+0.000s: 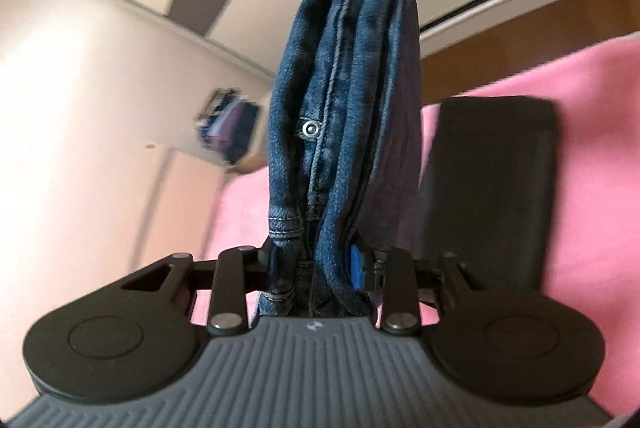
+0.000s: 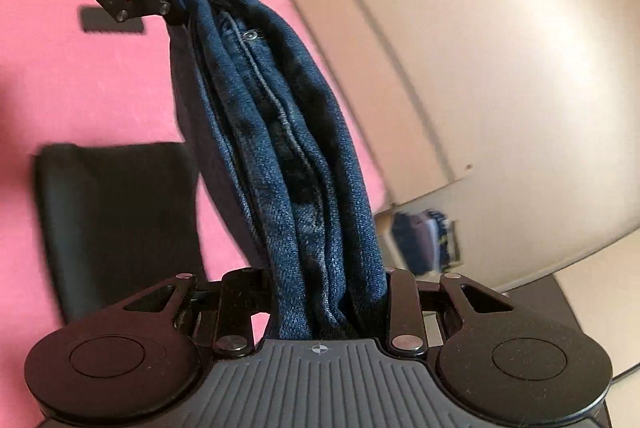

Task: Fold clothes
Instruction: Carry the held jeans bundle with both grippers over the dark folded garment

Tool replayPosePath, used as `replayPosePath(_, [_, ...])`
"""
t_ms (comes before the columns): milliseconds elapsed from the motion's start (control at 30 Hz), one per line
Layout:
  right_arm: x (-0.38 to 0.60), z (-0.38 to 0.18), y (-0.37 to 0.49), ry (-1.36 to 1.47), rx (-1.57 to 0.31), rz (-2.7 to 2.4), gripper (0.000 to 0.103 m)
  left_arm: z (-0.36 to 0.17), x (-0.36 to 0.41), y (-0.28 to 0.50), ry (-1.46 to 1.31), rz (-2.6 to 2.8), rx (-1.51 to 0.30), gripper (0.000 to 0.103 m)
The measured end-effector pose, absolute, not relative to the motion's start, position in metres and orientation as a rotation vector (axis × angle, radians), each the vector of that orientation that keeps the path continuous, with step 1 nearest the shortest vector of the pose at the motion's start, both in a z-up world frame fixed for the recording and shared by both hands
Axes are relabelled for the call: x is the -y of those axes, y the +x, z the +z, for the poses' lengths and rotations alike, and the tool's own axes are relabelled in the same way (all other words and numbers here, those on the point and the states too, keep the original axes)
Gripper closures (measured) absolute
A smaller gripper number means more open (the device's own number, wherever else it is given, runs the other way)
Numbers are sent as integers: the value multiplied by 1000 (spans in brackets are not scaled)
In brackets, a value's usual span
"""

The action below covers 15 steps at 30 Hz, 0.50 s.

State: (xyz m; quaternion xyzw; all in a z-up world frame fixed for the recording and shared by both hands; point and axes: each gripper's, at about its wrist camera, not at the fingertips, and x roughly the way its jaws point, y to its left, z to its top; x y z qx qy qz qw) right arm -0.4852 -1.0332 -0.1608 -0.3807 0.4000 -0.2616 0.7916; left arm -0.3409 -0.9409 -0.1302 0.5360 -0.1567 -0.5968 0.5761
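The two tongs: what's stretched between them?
A bunched pair of blue jeans, gripped at one end by the left tongs and at the other by the right tongs; both wrist views show it.

The jeans [image 1: 352, 68] are dark blue denim, mottled with darker patches, with paler stitching along the seams and a silver rivet [image 1: 311, 127]. Beneath them the bed cover [image 1: 592, 76] is plain bright pink, and on it lies a plain black folded garment [image 1: 492, 188]. The walls [image 2: 500, 48] are cream. Both tools are black with grey ribbed bodies.
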Motion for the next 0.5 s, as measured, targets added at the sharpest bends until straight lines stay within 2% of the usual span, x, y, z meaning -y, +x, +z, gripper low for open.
replayPosePath(67, [1037,-216,-483,-781,-911,-540,73,-173,960,-335,1248,-1375,367,74])
replayPosePath(200, [1032,-322,-484,-678,-1088,-443,71,-295,977,-339,1392,-1421,266,71])
replayPosePath(233, [1027,-330,-491,-682,-1084,-446,65,-320,977,-343,1444,-1460,215,70])
replayPosePath(300, [1016,-339,-507,-702,-1056,-464,59,-346,967,-352,1460,-1463,253,69])
replayPosePath(367, [1011,-333,-517,-696,-1051,-479,58,-361,957,-359,1445,-1452,310,69])
replayPosePath(500, [994,-315,-532,-681,-1069,-467,58,-355,967,-349,1434,-1488,293,69])
